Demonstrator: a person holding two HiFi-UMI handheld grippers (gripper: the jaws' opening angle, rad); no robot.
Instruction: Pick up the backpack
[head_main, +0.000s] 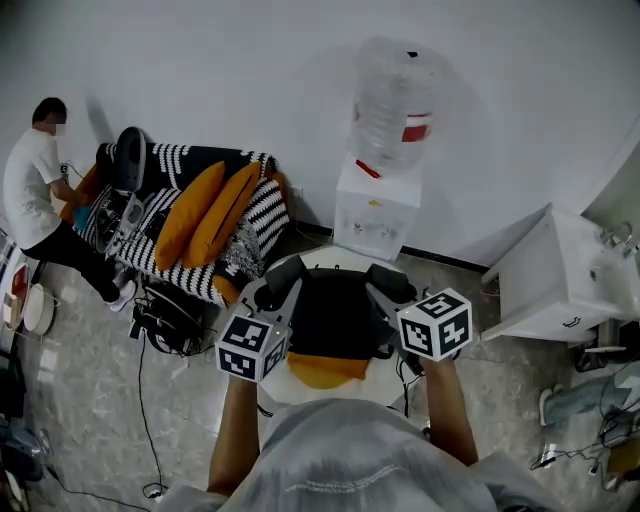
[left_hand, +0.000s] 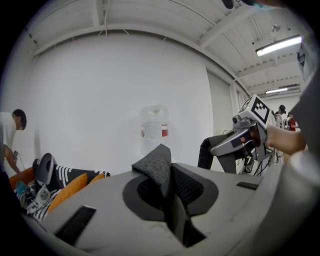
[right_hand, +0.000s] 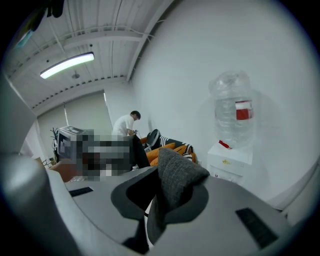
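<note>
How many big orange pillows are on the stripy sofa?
2. Both lean side by side on the striped sofa: the left orange cushion and the right orange cushion. Smaller orange patches at the sofa's edges may be more, mostly hidden.

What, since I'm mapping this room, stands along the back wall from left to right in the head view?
Person in white shirt → orange cushions → water dispenser → white cabinet
</note>
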